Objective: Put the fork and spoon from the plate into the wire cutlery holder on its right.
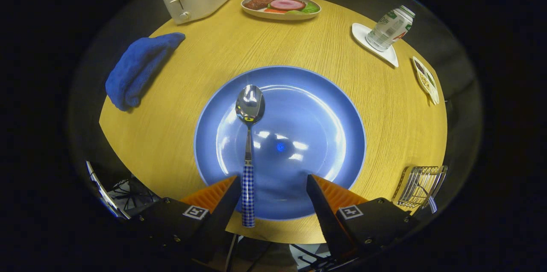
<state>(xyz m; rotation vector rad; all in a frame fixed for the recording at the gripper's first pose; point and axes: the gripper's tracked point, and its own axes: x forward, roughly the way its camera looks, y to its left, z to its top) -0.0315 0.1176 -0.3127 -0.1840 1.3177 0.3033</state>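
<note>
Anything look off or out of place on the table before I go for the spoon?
The bottle leans tilted on its white coaster rather than standing upright. The spoon has its handle overhanging the plate rim, close to one finger of the open gripper. No spills or damage.

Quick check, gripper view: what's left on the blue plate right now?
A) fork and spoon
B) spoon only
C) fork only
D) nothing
B: a single spoon lies on the blue plate, its checked handle beside one finger of the open gripper; a checked handle already shows at the wire cutlery holder.
</note>
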